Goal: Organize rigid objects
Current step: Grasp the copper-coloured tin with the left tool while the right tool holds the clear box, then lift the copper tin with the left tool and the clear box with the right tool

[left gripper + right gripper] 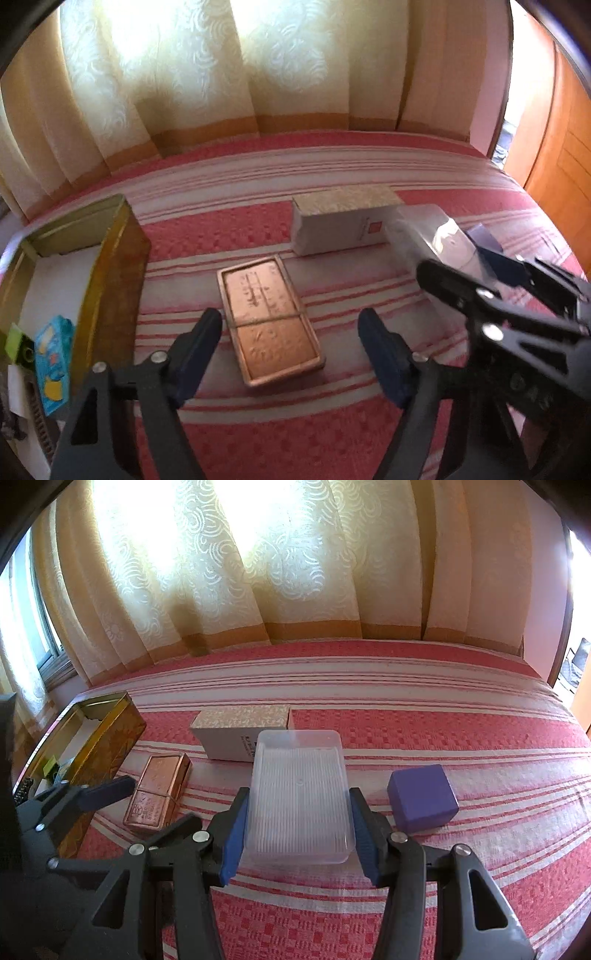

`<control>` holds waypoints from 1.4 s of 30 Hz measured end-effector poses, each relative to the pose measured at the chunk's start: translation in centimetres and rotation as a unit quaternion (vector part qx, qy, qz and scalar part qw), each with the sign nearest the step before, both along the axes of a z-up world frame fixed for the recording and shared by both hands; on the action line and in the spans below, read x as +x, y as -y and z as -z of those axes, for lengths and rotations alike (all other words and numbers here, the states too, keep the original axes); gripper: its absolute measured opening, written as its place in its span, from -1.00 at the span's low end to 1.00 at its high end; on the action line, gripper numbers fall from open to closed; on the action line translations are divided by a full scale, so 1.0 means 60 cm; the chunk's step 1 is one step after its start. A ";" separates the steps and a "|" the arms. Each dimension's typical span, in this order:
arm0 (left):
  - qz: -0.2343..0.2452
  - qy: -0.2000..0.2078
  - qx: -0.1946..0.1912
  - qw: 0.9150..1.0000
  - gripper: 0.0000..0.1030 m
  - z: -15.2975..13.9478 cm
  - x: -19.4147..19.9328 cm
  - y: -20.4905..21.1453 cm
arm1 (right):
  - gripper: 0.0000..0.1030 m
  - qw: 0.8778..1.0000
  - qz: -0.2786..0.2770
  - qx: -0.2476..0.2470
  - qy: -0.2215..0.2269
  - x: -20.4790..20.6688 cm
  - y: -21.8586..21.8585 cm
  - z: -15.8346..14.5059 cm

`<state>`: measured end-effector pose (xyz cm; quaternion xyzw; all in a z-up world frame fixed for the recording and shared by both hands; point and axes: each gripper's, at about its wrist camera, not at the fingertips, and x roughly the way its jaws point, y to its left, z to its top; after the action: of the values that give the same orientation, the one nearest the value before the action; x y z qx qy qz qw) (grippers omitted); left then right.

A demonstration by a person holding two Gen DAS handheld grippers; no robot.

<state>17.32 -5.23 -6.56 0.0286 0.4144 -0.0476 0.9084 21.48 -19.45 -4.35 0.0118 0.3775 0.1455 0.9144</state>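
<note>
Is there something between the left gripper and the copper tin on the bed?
Nothing visible. The left gripper hangs open just above the copper tin, its fingers on either side, with only bare bedspread around.

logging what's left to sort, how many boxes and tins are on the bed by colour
gold tin, open: 1
copper tin: 1
grey box with patterned top: 1
clear plastic box, held in the right claw: 1
purple box: 1
total: 5
</note>
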 end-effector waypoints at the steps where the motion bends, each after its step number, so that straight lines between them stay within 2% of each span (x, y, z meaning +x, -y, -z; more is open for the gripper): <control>1: -0.004 -0.009 -0.006 1.000 0.36 0.004 0.006 -0.002 | 0.05 1.000 0.000 0.001 -0.001 0.000 0.001 0.001; 5: 0.002 -0.011 -0.004 1.000 0.23 0.008 0.003 0.002 | 0.05 1.000 -0.001 0.003 -0.004 0.001 0.001 0.002; 6: 0.005 -0.009 -0.004 1.000 0.03 0.008 0.002 0.002 | 0.05 1.000 -0.001 0.002 -0.005 0.002 0.001 0.002; 7: 0.008 -0.006 -0.005 1.000 -0.09 0.007 -0.001 0.003 | 0.05 1.000 -0.002 0.002 -0.006 0.003 0.000 0.003; 17: 0.008 0.008 -0.014 1.000 -0.10 -0.001 -0.014 -0.007 | 0.05 1.000 -0.006 0.012 0.009 -0.004 0.004 -0.001; 23: 0.003 0.050 -0.012 0.999 -0.10 -0.019 -0.039 -0.012 | 0.05 0.999 -0.006 0.014 0.031 -0.017 0.004 -0.009; 31: -0.017 0.118 -0.013 0.993 -0.09 -0.045 -0.073 -0.023 | 0.05 0.998 -0.007 0.006 0.069 -0.039 -0.002 -0.026; 42: -0.027 0.170 -0.016 0.985 -0.09 -0.059 -0.107 -0.037 | 0.05 0.995 -0.006 0.020 0.102 -0.066 -0.005 -0.040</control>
<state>10.88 -2.98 -2.99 0.0105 0.2534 -0.0238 0.9670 17.53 -19.16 -1.96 0.0129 0.2792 0.1585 0.9470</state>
